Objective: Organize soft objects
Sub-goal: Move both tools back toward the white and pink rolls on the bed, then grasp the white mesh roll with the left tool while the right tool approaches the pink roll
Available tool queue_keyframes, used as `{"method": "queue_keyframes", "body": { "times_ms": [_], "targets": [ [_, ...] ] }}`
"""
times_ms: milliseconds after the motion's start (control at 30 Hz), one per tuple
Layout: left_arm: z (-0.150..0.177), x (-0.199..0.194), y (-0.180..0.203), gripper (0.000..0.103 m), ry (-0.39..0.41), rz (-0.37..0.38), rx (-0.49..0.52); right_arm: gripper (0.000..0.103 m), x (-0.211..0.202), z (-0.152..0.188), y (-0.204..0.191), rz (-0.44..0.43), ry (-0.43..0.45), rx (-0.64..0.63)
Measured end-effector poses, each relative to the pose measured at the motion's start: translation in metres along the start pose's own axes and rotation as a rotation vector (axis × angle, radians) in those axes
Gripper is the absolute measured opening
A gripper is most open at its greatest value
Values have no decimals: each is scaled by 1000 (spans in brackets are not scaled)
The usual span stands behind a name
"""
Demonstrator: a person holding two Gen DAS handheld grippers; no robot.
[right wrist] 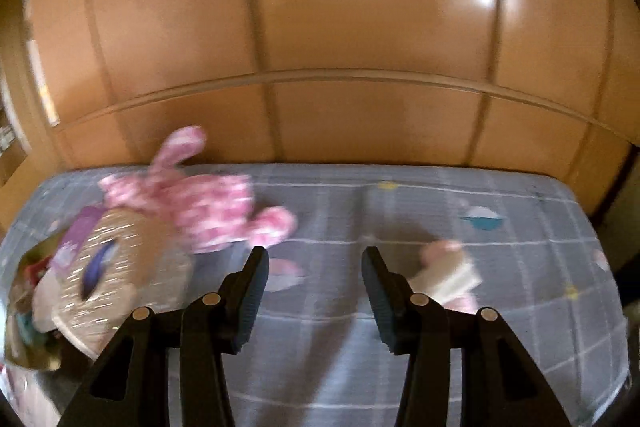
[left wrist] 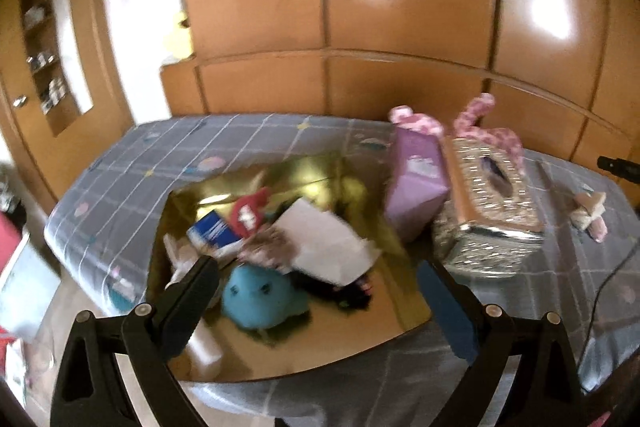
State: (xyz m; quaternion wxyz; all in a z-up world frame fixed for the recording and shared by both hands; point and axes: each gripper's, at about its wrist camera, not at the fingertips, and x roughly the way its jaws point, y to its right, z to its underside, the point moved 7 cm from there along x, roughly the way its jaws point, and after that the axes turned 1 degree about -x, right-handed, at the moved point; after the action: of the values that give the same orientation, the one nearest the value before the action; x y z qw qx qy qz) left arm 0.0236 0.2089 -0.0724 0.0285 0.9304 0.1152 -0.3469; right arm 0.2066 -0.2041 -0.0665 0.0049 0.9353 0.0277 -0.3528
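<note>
Both grippers are spread wide and empty. Left gripper hangs over a gold tray at the bed's near-left edge, above a blue plush among blurred clutter; print on a blue pack there is unreadable. Right gripper hovers over bare checked sheet, with a pink bunny far left and a small beige toy, partly hidden behind its right finger.
</note>
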Motion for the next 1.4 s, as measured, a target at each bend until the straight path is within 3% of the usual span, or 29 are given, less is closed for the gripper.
{"method": "queue_keyframes", "body": {
  "times_ms": [233,367,433,500,800,1200,1400],
  "targets": [
    [-18,-2,52,100,20,66,93,48,19,9,98,187,-6,146],
    [-26,-3,87,100,31,104,165,48,27,35,148,260,-20,281],
    [-30,-4,106,100,42,121,206,48,35,51,168,287,-76,358],
    [-35,-3,126,100,48,146,242,48,34,53,183,250,-70,459],
    [-42,8,216,100,34,250,376,49,24,65,215,181,-54,683],
    [-20,48,306,98,-70,328,481,49,27,77,224,126,-83,797],
    [-8,71,335,86,-153,365,494,49,28,81,228,127,-91,827]
  ]
}}
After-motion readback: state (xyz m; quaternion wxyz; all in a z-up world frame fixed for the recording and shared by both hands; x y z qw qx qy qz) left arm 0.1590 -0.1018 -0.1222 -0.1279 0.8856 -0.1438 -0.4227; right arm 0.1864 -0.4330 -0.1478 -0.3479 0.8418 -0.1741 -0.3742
